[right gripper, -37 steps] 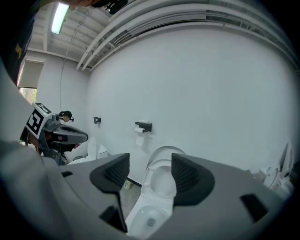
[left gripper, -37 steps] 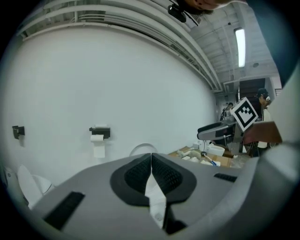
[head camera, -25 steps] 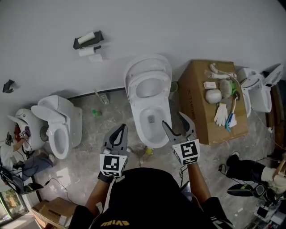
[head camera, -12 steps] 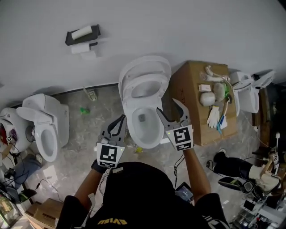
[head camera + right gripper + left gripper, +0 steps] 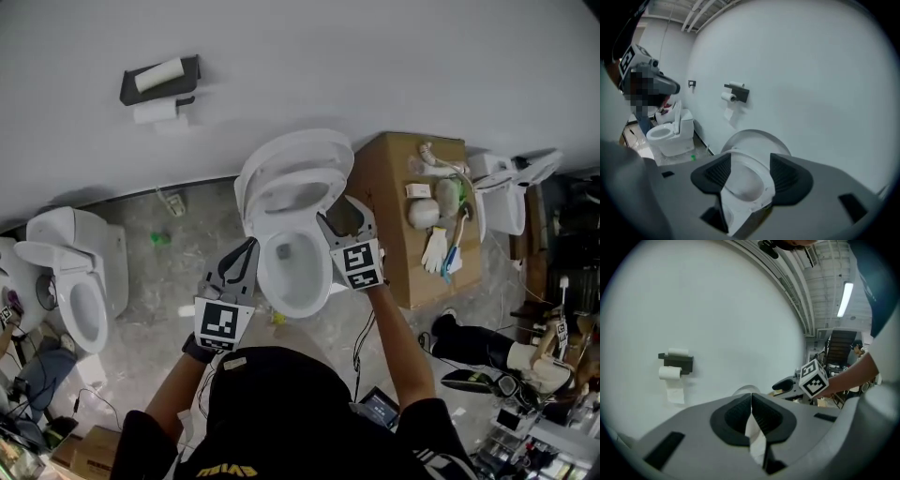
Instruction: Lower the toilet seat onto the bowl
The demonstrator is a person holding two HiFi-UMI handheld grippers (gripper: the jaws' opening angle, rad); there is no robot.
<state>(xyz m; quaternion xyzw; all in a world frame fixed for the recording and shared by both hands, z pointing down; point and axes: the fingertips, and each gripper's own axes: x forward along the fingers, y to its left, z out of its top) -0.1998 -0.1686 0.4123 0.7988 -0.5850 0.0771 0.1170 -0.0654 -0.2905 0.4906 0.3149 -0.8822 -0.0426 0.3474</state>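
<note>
A white toilet stands against the wall, its lid (image 5: 305, 148) and seat (image 5: 298, 190) both raised above the open bowl (image 5: 292, 270). My right gripper (image 5: 343, 214) is open at the right edge of the raised seat. In the right gripper view the seat (image 5: 746, 180) fills the gap between its spread pads (image 5: 790, 176), with the lid (image 5: 757, 140) behind; I cannot tell whether they touch it. My left gripper (image 5: 247, 251) hangs at the bowl's left side. Its jaws (image 5: 751, 398) are shut with nothing held.
A cardboard box (image 5: 389, 244) with gloves and small items stands right of the toilet. A toilet-paper holder (image 5: 159, 80) hangs on the wall at the left. Other toilets stand at far left (image 5: 75, 272) and far right (image 5: 511, 192). A person's legs (image 5: 487, 342) lie at lower right.
My right gripper has moved forward from the bowl's front rim up to the raised seat's right edge. The left gripper has kept its place beside the bowl, still shut.
</note>
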